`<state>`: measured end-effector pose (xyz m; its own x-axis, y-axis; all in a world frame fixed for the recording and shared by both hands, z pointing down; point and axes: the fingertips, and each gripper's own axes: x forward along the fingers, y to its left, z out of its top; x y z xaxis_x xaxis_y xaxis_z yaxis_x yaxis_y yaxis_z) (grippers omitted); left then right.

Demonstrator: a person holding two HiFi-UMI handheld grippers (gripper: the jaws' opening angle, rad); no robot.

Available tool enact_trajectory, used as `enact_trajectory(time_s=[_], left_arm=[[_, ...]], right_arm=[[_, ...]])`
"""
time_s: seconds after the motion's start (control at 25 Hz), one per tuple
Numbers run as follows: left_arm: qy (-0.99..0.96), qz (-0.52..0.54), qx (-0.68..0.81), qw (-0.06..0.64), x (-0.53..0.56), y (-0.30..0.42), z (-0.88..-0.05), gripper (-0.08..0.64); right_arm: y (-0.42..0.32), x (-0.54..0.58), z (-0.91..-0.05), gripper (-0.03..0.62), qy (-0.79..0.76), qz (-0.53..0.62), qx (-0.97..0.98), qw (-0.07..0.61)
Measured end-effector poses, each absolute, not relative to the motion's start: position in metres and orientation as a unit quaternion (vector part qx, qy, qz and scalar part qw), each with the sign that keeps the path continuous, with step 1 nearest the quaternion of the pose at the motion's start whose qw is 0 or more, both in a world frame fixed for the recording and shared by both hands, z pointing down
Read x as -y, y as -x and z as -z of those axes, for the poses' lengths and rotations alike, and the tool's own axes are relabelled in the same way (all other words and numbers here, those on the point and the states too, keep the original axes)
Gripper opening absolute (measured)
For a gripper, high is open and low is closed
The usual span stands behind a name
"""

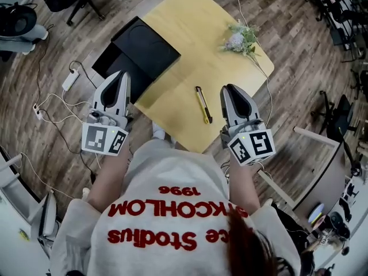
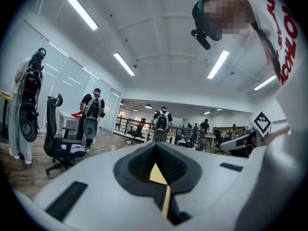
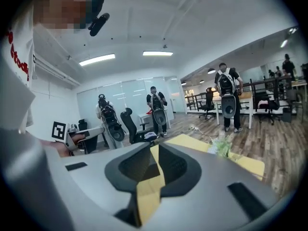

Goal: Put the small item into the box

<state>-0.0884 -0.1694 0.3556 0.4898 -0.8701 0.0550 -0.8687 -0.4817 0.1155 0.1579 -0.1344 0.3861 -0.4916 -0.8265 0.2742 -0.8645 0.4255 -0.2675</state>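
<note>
Yellow table [image 1: 195, 45], knife [image 1: 203, 105] beside right claw [image 1: 230, 89]

Black box [image 1: 145, 52]; pale yellow table [image 1: 195, 42]; yellow-and-black cutter [image 1: 203, 105]; grey sweatshirt [image 1: 172, 174], red lettering; brown wood-plank floor [image 1: 52, 48].

My left gripper [image 1: 119, 76] hides the near corner of the black box [image 1: 146, 50]; the yellow utility knife [image 1: 202, 104] is too small to show its blade.

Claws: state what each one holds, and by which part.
Nothing is held: left claw and right claw are empty; the yellow knife lies untouched on the table.
</note>
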Motion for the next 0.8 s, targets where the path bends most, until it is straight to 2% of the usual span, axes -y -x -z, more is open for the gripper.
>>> enact_trajectory(time_s=[0.52,0.8], left_arm=[[-0.863,-0.046,0.487,0.123,0.175,0.077,-0.428,0.006],[-0.859,-0.064,0.491,0.134,0.166,0.085,-0.439,0.006]], right_arm=[[-0.141,0.128,-0.551,0.144,-0.471,-0.301,0.804,0.201],[-0.135,0.114,-0.624,0.189,-0.454,-0.316,0.774,0.308]])
